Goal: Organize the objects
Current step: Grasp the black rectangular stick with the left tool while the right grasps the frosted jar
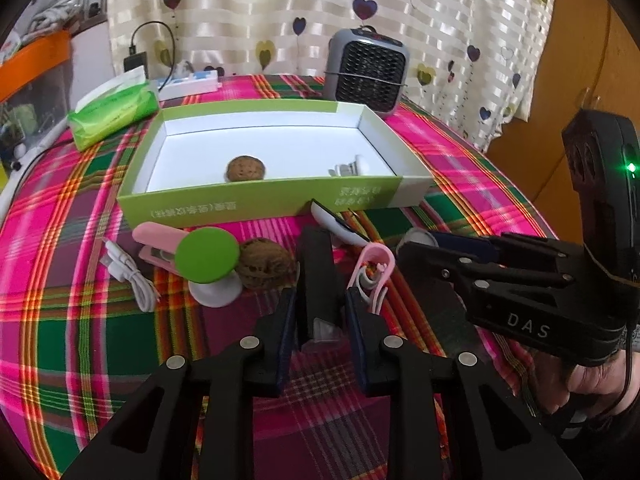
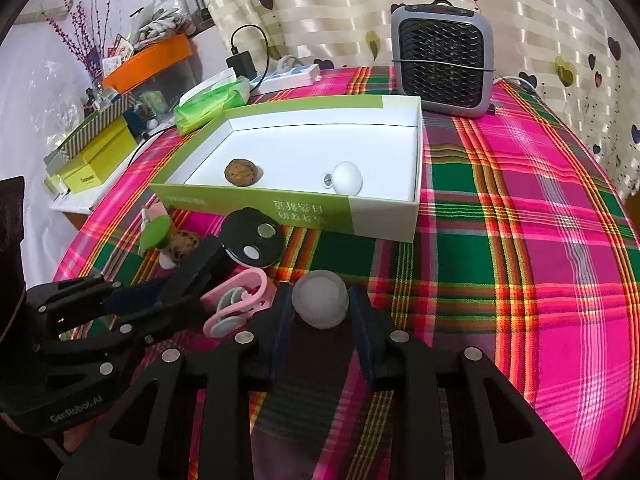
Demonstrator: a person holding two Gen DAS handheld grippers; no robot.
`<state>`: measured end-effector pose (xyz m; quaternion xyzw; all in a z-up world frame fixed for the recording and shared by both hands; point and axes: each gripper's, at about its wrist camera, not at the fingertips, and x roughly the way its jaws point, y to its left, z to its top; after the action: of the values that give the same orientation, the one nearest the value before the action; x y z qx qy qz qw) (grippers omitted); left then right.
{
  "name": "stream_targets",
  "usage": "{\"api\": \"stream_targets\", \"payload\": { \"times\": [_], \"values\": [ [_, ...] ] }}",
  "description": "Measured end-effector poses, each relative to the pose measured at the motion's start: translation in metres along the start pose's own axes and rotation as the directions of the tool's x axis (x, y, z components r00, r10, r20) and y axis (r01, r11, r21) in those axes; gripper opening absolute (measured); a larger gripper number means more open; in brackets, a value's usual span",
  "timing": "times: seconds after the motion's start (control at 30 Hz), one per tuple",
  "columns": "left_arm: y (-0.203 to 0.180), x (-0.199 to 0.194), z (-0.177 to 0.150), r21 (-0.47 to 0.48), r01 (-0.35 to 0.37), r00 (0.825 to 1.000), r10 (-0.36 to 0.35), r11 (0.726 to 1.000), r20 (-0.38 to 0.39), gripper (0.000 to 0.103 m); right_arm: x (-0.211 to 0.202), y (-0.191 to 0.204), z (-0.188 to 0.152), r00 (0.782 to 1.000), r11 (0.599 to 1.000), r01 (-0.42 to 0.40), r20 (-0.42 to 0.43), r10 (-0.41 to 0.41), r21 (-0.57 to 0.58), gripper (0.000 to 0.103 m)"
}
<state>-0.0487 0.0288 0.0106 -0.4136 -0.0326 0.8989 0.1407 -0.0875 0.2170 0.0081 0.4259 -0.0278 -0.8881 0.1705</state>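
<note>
Low in the right wrist view, our right claw (image 2: 320, 308) clamps a frosted ball (image 2: 320, 304). Our left claw (image 1: 320, 300) seems clamped on a black bar (image 1: 318, 280), its lower end hidden.

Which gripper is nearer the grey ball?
Right. The right gripper has its jaws around the grey ball; the left gripper, closed on a black holder, sits off to the ball's left.
</note>
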Motion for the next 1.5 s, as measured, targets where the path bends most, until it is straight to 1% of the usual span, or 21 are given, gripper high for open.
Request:
{"api": "stream_targets", "payload": {
  "times": [0.17,0.43,0.6,0.73,0.8,1.17,1.4,1.5],
  "values": [
    [0.006,-0.002,0.001,-0.021,-0.002,1.000,0.002,1.000,0.006,0.022,0.000,0.000,0.000,1.000,1.000,-0.006,-0.001,0.006,0.004,0.030],
    [0.000,0.005,0.005,0.014,-0.020,1.000,0.020,1.000,-0.005,0.022,0.001,0.000,-0.001,1.000,1.000,-0.002,-0.002,0.002,0.002,0.031],
    [0.002,0.009,0.009,0.003,-0.036,0.999,0.036,0.999,-0.006,0.022,0.001,0.001,-0.001,1.000,1.000,-0.002,-0.002,0.002,0.001,0.031],
    [-0.001,0.012,0.009,0.017,-0.050,0.999,0.050,0.999,-0.006,0.023,0.000,0.000,-0.001,1.000,1.000,-0.002,-0.001,0.002,0.002,0.031],
    [-0.001,0.011,0.008,0.017,-0.044,0.999,0.044,0.999,-0.005,0.023,0.000,0.000,-0.001,1.000,1.000,-0.004,0.000,0.004,0.004,0.031],
    [-0.001,-0.006,-0.005,0.013,-0.048,0.999,0.048,0.999,0.016,0.022,-0.007,0.008,-0.007,1.000,1.000,0.011,0.010,-0.011,-0.029,0.030],
    [-0.002,-0.014,-0.016,0.025,-0.036,0.999,0.036,0.999,0.000,0.022,-0.010,0.010,-0.015,1.000,0.999,0.007,-0.007,-0.007,-0.044,0.030],
    [-0.004,-0.012,-0.015,0.035,-0.045,0.999,0.046,0.998,-0.009,0.022,-0.010,0.010,-0.015,1.000,0.999,0.002,-0.013,-0.003,-0.042,0.031]
  ]
}}
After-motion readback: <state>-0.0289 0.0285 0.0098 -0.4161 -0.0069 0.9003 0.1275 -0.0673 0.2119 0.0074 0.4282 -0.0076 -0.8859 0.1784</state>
